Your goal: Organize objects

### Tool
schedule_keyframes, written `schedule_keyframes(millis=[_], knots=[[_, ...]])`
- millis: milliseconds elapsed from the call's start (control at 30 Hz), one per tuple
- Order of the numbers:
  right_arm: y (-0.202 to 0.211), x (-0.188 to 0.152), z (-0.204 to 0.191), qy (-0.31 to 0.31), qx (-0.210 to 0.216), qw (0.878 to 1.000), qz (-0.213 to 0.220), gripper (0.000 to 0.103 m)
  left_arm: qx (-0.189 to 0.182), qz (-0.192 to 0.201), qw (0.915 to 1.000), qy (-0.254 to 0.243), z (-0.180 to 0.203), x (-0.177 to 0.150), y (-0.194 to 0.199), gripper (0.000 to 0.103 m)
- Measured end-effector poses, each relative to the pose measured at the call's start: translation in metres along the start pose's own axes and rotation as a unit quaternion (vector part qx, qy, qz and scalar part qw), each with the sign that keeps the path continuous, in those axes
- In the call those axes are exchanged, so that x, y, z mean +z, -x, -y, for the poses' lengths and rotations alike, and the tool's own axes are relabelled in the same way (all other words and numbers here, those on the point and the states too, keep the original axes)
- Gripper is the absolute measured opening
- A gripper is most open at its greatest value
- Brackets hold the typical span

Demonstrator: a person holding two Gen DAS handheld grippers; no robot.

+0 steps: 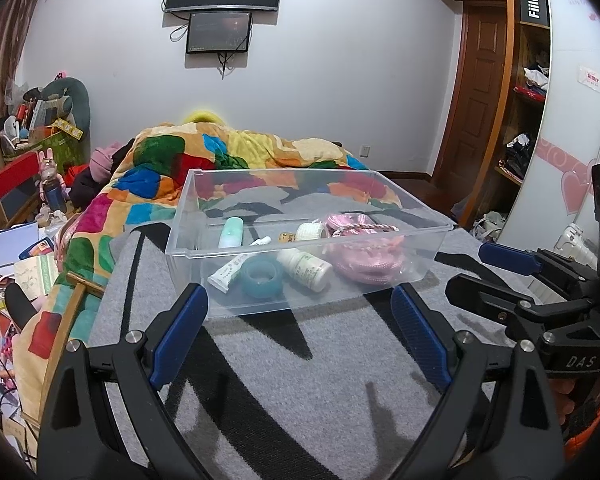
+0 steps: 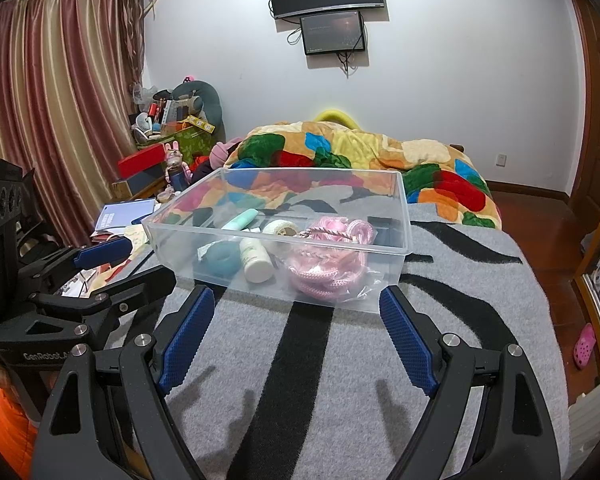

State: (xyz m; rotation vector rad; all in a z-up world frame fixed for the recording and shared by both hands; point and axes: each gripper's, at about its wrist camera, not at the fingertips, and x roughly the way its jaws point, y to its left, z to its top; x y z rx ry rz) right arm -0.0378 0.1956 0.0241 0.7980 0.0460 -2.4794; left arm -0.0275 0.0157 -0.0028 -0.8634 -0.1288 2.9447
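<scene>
One clear plastic bin (image 1: 188,216) ahead of both grippers, holding one pink rope bundle (image 1: 364,256), one teal tape ring (image 1: 262,278), one white bottle (image 1: 306,270), one white tube (image 1: 226,274), one mint green bottle (image 1: 231,233), one white tape roll (image 1: 311,232), two wall screens beyond

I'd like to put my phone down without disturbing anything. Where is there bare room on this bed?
The grey striped blanket lies bare to the right of the clear bin and in front of it, near both open grippers. Crowded: the bin's inside, especially around the pink rope, and the quilt heaped behind.
</scene>
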Motion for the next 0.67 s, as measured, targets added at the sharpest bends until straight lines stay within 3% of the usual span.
schedule_keyframes(millis=[667], knots=[[-0.0029, -0.0042, -0.001, -0.002, 0.003, 1.0, -0.004, 0.083, -0.005, -0.006, 0.9999, 0.014, -0.0043, 0.0002, 0.0008, 0.094]])
